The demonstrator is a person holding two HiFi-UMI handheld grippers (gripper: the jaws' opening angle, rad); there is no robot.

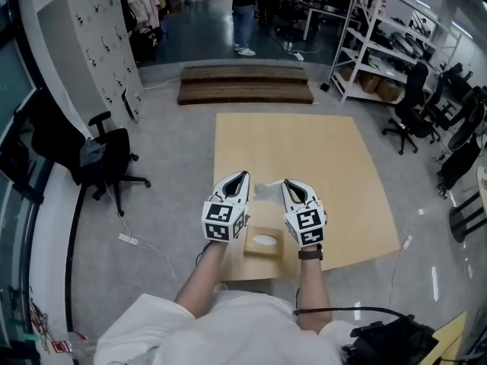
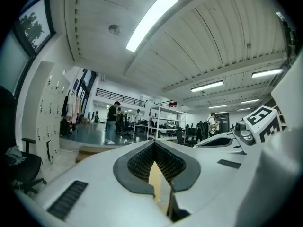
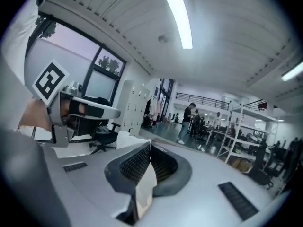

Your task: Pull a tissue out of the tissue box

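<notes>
A cardboard-coloured tissue box (image 1: pixel 256 252) with an oval opening sits at the near edge of the light wooden table (image 1: pixel 304 150). Both grippers are raised above it, side by side and pointing away from me. My right gripper (image 1: pixel 289 182) (image 3: pixel 149 145) is shut, with a strip of white tissue (image 3: pixel 144 188) pinched between its pads. The tissue (image 1: pixel 264 189) hangs in the gap between the two gripper tips. The tips of my left gripper (image 1: pixel 242 176) (image 2: pixel 154 144) meet, and nothing shows between them except the tan table behind.
A black office chair (image 1: pixel 106 162) stands on the floor to the left, grey lockers (image 1: pixel 99 44) behind it. Wooden steps (image 1: pixel 243 82) lie beyond the table. Shelving (image 1: pixel 380 44) and more chairs (image 1: pixel 411 105) are at the right. A person (image 1: pixel 243 14) stands far back.
</notes>
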